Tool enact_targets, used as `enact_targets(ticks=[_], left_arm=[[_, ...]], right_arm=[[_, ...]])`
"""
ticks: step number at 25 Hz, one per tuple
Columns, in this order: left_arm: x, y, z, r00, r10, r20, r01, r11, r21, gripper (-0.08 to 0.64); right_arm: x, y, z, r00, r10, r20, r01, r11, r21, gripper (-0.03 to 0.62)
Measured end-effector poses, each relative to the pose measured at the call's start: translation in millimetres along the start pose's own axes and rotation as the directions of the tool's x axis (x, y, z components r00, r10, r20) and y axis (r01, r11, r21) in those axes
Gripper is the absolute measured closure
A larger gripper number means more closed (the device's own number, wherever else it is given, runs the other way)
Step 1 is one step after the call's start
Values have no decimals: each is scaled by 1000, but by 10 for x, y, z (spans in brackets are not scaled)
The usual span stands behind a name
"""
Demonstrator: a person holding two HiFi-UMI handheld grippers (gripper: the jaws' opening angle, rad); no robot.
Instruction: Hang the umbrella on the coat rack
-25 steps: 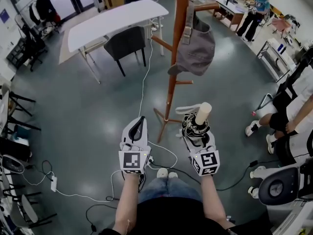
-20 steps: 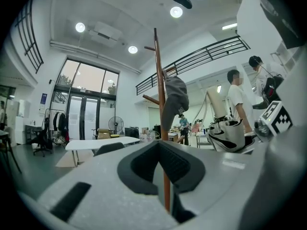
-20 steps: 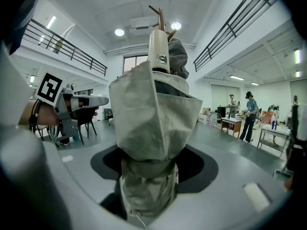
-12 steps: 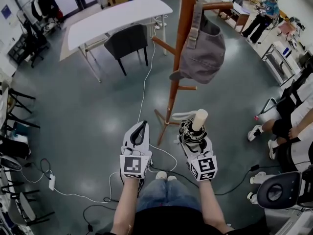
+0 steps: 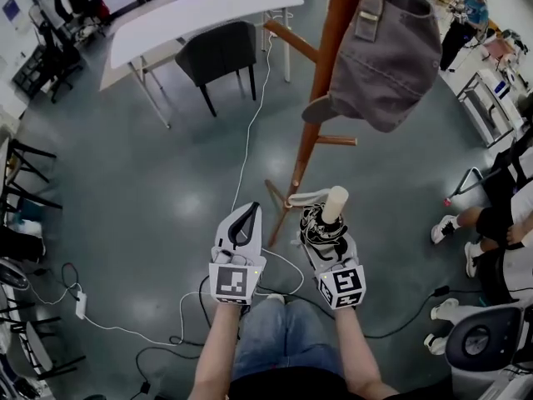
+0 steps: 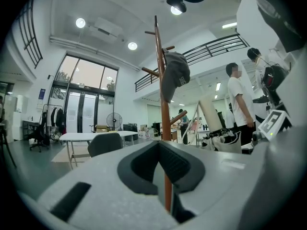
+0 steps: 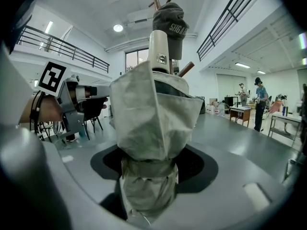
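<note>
The folded umbrella (image 5: 323, 226), pale fabric with dark print and a cream handle (image 5: 335, 204), stands upright in my right gripper (image 5: 326, 238), which is shut on its body. In the right gripper view the umbrella (image 7: 153, 114) fills the middle between the jaws. The brown wooden coat rack (image 5: 321, 115) rises just beyond both grippers, with a grey cap (image 5: 400, 48) hanging on an upper peg. My left gripper (image 5: 246, 215) is beside the right one, shut and holding nothing. In the left gripper view the coat rack (image 6: 164, 104) stands straight ahead of the left gripper (image 6: 160, 150).
A white table (image 5: 191, 11) and a dark chair (image 5: 221, 52) stand at the back left. White cables (image 5: 241, 157) run over the floor near the rack's feet. A seated person (image 5: 500, 215) is at the right, another person (image 5: 470, 7) far back right.
The view has closed in on the coat rack, and the cap now looms larger at the top right. Both grippers stay side by side, the umbrella still held.
</note>
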State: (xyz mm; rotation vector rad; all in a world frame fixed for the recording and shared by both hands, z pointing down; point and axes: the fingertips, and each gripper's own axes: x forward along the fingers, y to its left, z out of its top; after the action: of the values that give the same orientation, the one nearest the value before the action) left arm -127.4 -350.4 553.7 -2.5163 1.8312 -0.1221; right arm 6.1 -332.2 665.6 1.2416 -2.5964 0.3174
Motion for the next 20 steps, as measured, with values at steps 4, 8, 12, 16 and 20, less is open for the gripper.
enact_targets(ticks=[4, 8, 12, 16, 20], left_arm=[[46, 51, -162, 1000, 10, 21, -9, 1000, -28, 552], [46, 133, -268, 1000, 18, 15, -18, 999, -34, 552], [94, 199, -325, 1000, 25, 6, -25, 999, -45, 552], [111, 186, -370, 1000, 22, -2, -22, 998, -55, 552], [148, 168, -433, 1000, 18, 0, -18, 998, -58, 552]], right_arm=[[240, -69, -154, 1000, -4, -10, 4, 1000, -4, 294], [410, -128, -226, 1000, -12, -22, 12, 1000, -3, 295], [556, -206, -234, 999, -17, -30, 17, 1000, -11, 295], [636, -288, -300, 999, -27, -38, 27, 1000, 0, 295], [691, -386, -413, 998, -37, -46, 37, 999, 3, 295]])
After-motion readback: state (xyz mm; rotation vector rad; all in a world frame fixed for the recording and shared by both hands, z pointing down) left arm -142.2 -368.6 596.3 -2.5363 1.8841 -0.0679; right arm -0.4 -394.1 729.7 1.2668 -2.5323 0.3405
